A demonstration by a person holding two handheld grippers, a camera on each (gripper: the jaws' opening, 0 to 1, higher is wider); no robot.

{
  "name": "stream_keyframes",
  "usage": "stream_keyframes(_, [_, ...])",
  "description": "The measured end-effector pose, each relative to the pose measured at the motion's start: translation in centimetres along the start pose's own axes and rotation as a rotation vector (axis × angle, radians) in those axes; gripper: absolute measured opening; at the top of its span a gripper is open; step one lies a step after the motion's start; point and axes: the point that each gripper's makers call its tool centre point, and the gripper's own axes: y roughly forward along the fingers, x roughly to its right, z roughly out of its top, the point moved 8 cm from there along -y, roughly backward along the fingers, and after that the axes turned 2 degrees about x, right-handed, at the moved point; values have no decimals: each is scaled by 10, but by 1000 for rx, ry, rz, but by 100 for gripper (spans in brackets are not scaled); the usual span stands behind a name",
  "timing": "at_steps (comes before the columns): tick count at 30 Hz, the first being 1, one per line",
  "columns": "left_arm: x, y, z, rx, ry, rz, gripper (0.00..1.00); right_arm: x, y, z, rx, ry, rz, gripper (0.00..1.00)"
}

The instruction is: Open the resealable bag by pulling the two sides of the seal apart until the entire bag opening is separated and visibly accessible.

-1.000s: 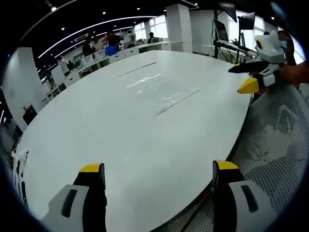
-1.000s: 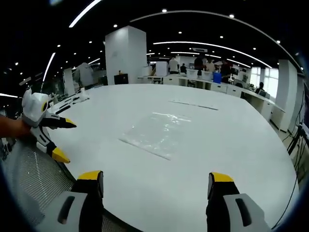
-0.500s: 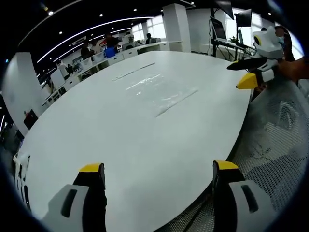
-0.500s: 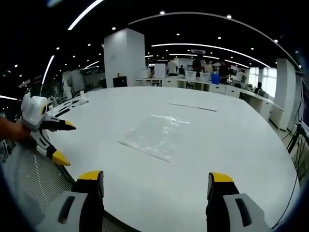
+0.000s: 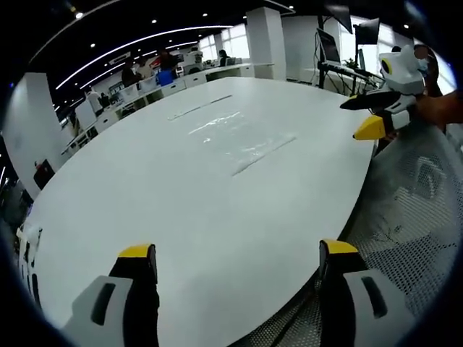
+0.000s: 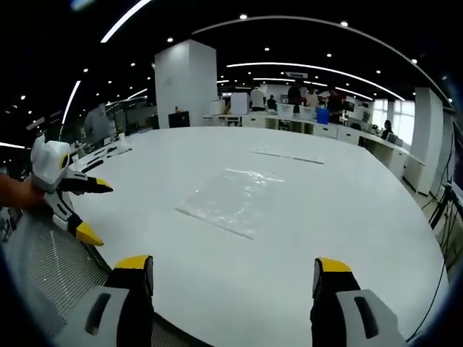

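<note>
The resealable bag [image 6: 237, 201] is lying flat on the white table [image 6: 304, 238], well out from the near edge, clear and hard to read against the surface. Its seal strip appears to be the straight edge nearest the person, showing as a thin line in the left gripper view [image 5: 262, 153]; this is a judgement, as the film is faint.

The left gripper [image 5: 235, 271] is standing with jaws wide apart and is holding nothing. The right gripper [image 6: 233, 282] is likewise gaping and empty. Both are hovering at the table's near edge, well apart from the bag. Each is appearing at the side of the other's view, above a mesh chair back [image 5: 412, 210].

The step in hand is judged to be the approach; the opening has not begun. To do it well, each gripper should be taking one lip of the seal separately, near the middle. Pinching both layers together would be defeating the pull. The thin film is likely to be sliding on the smooth table, so a low, shallow entry is advisable.
</note>
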Motion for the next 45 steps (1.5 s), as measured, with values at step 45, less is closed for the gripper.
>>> stream_keyframes(45, [-14,-8,10,-12,-111,-48,90,-2,10,14,-74,-23,111,94])
